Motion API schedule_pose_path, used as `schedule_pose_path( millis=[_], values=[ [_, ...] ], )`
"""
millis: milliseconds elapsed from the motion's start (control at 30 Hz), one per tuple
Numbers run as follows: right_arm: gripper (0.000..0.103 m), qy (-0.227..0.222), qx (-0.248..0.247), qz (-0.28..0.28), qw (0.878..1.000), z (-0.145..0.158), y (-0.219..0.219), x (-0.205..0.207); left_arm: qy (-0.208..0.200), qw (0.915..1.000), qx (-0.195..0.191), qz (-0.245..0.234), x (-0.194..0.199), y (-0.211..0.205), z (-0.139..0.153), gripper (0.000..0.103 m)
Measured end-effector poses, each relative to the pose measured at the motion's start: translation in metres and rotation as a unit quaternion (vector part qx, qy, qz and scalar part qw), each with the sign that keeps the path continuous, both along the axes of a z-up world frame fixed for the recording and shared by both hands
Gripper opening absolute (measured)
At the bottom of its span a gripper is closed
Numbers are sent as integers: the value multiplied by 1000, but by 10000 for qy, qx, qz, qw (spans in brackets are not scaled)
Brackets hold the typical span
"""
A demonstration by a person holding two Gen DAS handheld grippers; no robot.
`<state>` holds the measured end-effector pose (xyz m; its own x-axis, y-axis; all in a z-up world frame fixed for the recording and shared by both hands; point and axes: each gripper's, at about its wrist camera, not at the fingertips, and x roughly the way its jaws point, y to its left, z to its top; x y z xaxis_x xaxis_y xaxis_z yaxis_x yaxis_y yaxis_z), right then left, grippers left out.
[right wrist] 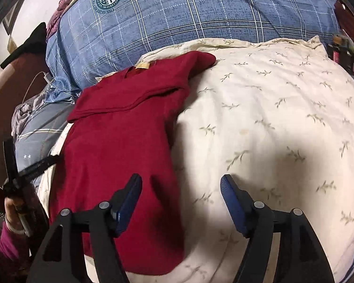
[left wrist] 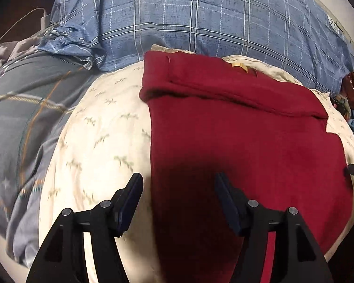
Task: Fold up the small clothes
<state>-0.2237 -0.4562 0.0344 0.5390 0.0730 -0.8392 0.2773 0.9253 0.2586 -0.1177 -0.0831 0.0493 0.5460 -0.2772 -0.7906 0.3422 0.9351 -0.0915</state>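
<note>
Cream pillow [right wrist: 271, 108]: red garment [right wrist: 120, 141] lies lengthwise.

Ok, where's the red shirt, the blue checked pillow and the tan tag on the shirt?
red shirt [right wrist: 120, 141], right wrist view, middle of its body.
blue checked pillow [left wrist: 177, 21], left wrist view, middle of its front.
tan tag [right wrist: 142, 66], right wrist view, the tag at the collar.

Black left gripper [left wrist: 178, 184], black right gripper [right wrist: 181, 185], blue pads, silver pivot screws, magenta sleeve [right wrist: 6, 240]
</note>
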Motion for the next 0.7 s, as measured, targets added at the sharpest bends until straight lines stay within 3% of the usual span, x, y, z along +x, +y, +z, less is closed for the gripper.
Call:
schedule_pose_path(
  millis=[500, 700],
  values=[
    [71, 112, -48, 37, 9999, -14, 24, -15, 126, 9999, 11, 89, -55, 6, 11, 63],
    [73, 66, -81, 44, 9999, -10, 23, -20, 331, 9992, -227, 35, -63, 13, 11, 63]
  ],
)
